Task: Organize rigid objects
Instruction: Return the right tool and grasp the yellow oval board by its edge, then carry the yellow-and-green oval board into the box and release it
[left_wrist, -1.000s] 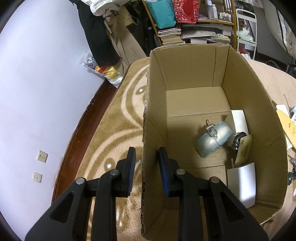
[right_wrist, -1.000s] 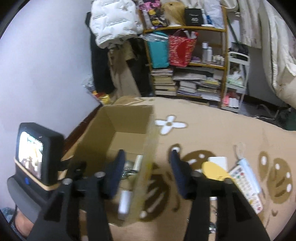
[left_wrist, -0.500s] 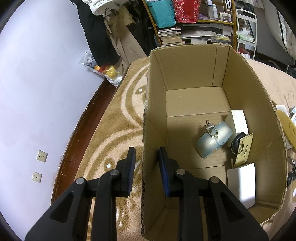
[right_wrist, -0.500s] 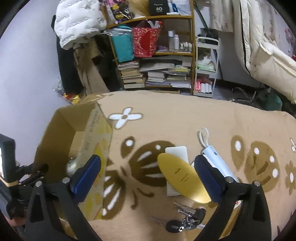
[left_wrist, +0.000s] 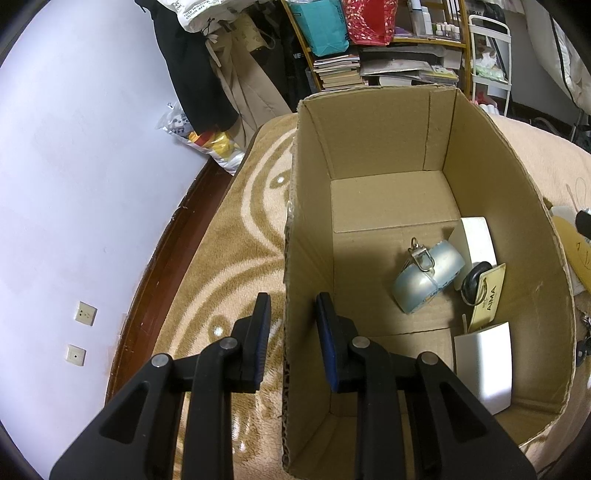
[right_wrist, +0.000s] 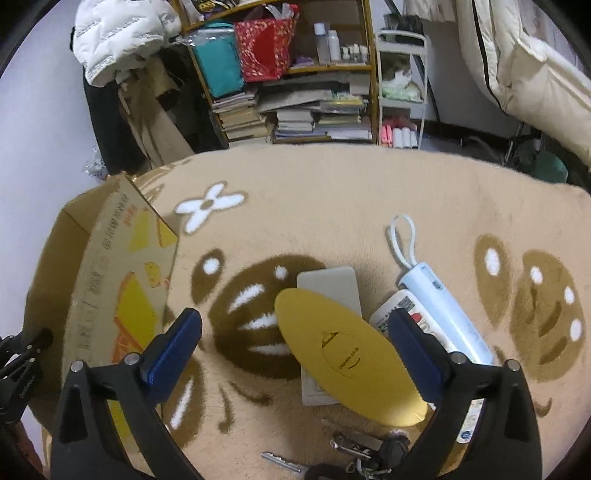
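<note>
An open cardboard box (left_wrist: 373, 140) stands on the patterned carpet. Inside lie a silver-blue roll with a metal clip (left_wrist: 428, 273), a white block (left_wrist: 474, 240), a black fob with a gold tag (left_wrist: 484, 295) and a white card (left_wrist: 484, 365). My left gripper (left_wrist: 291, 306) straddles the box's left wall, narrowly open, with a gap showing on each side. In the right wrist view my right gripper (right_wrist: 293, 321) is wide open and empty, low over a gold oval disc (right_wrist: 343, 354). The disc rests on a white flat slab (right_wrist: 328, 284).
Right of the disc lie a printed packet (right_wrist: 402, 310) and a pale-blue device with a cord loop (right_wrist: 447, 310). A bunch of keys (right_wrist: 369, 454) sits near the bottom edge. The box (right_wrist: 110, 280) is left of the right gripper. Bookshelves (right_wrist: 295, 110) and hanging clothes stand beyond the carpet.
My right gripper swung from over the box to the right, opened wide and came down close over the gold disc. The left gripper and box have not moved.
</note>
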